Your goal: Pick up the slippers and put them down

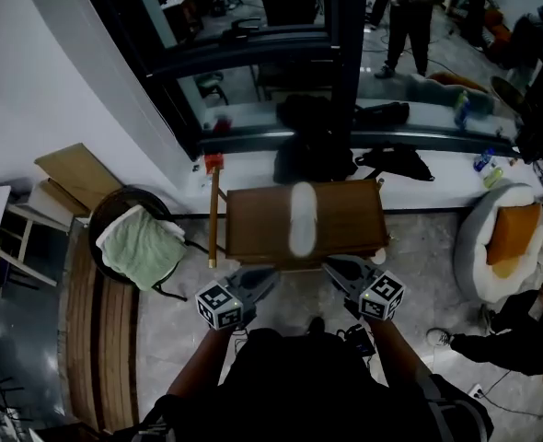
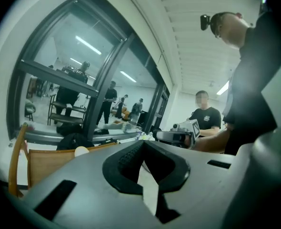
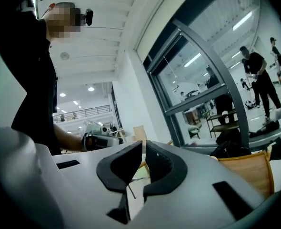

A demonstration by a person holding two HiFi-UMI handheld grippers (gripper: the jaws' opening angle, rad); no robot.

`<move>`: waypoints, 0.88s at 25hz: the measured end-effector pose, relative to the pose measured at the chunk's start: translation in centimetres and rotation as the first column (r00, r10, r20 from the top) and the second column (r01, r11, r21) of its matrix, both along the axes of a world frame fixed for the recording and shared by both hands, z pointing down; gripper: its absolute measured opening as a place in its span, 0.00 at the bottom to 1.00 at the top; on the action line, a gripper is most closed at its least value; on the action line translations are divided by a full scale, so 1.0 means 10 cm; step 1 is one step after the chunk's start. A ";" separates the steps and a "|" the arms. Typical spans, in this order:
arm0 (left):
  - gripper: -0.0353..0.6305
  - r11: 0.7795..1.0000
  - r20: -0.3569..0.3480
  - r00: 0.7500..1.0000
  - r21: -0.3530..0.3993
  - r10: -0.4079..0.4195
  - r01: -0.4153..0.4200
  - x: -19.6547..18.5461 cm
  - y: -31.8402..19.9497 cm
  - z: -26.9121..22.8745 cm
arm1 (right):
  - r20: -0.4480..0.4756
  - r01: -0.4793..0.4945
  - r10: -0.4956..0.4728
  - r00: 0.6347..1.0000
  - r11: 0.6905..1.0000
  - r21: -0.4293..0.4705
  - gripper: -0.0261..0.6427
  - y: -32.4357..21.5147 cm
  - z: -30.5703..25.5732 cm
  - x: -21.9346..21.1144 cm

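Observation:
One white slipper [image 1: 301,217] lies lengthwise on a low wooden table [image 1: 253,224] in front of me. In the left gripper view its pale end [image 2: 81,151] peeks over the table edge [image 2: 47,162]. My left gripper [image 1: 268,275] hovers just short of the table's near edge, left of the slipper, with its jaws [image 2: 143,144] closed and empty. My right gripper [image 1: 330,266] is at the same edge, right of the slipper, also shut [image 3: 144,145] on nothing. Both point roughly level and towards each other.
A round rattan chair [image 1: 115,212] with a green towel [image 1: 141,245] stands left of the table. A wooden stick with a red top [image 1: 213,212] leans beside it. Black bags [image 1: 314,147] lie on the window ledge behind. A white beanbag [image 1: 479,247] and a seated person [image 1: 511,331] are at right.

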State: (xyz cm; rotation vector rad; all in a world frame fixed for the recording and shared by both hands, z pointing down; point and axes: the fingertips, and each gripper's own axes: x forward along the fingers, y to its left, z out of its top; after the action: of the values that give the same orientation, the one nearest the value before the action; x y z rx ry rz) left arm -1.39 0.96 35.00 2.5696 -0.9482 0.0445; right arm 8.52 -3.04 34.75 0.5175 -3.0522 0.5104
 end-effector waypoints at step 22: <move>0.07 0.993 -0.054 0.996 -0.096 0.070 -0.075 -0.44 -0.94 0.58 | 0.041 -0.136 0.155 0.987 0.946 -0.293 0.09 -0.78 0.68 -0.30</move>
State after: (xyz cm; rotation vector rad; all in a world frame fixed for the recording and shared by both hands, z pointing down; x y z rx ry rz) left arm -5.76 -8.41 40.81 2.5020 -0.8141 0.0439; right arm 5.51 -10.80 41.59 0.7274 -2.9323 0.9784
